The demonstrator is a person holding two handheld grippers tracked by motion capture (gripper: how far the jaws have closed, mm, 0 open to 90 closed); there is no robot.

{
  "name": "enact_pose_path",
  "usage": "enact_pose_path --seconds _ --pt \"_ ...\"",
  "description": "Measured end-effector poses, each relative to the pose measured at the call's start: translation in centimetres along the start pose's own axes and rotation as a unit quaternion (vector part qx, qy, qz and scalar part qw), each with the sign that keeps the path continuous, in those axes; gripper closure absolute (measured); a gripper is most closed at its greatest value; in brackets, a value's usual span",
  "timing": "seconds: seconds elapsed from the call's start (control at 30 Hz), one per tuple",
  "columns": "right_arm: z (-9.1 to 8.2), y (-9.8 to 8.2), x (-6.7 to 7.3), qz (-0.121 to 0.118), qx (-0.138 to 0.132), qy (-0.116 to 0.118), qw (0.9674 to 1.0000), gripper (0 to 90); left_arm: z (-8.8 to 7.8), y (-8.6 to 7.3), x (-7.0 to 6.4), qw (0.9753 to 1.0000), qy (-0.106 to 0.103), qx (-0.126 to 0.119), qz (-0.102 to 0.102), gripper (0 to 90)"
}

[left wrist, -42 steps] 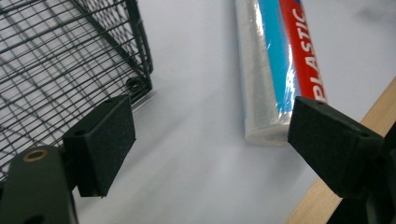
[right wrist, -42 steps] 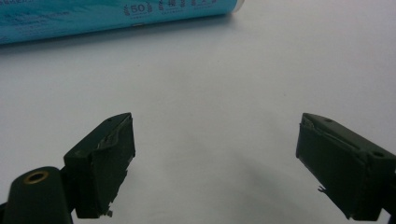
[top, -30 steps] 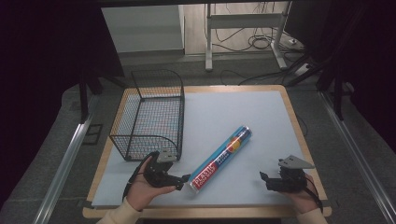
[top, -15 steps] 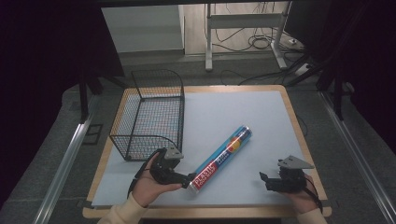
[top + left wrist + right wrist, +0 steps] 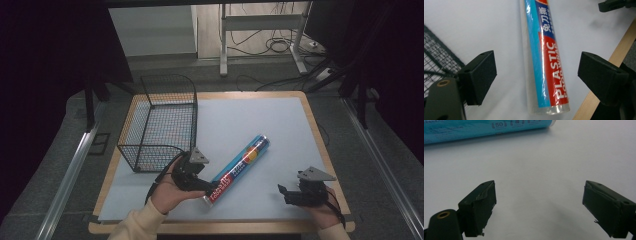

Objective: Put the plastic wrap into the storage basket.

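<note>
A black wire basket [image 5: 162,122] stands just beyond and to the outer side of the left gripper [image 5: 209,187]; in the left gripper view its mesh [image 5: 439,57] shows beside the left jaw, apart from the roll. Nothing lies between the left gripper's jaws and the roll of plastic food wrap [image 5: 236,170]. The left gripper [image 5: 536,75] is spread wide, its two black jaws standing on either side of the roll's near end without touching it, and it grips nothing. The roll [image 5: 544,57] lies flat on the pale blue table mat [image 5: 260,125], its long axis running straight away from the left gripper, diagonally toward the far right of the table; its near end sits close to the wooden table edge [image 5: 616,57]. The right gripper [image 5: 283,192] rests well to the side of the roll, jaws wide apart and empty [image 5: 537,207], bare mat between them; the roll's blue side [image 5: 486,128] lies crosswise ahead of it, some way off.
</note>
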State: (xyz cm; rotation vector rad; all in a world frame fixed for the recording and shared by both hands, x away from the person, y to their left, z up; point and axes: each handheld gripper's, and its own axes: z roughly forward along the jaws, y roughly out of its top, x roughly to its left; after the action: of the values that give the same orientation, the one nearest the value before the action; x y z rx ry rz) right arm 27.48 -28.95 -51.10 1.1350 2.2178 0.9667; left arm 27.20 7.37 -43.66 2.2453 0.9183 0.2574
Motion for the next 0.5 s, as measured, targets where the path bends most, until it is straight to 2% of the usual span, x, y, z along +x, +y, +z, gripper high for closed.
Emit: enact_pose_path --seconds 0.23,0.5 --pt "0.0 0.0 0.0 -0.001 -0.001 0.0 1.0 11.8 0.5 1.4 -0.4 0.9999 -0.002 0.004 0.012 15.2" --pt "0.1 0.0 0.0 0.0 0.0 0.0 1.0 11.8 1.6 2.1 -0.4 0.9998 -0.003 0.015 0.01 14.7"
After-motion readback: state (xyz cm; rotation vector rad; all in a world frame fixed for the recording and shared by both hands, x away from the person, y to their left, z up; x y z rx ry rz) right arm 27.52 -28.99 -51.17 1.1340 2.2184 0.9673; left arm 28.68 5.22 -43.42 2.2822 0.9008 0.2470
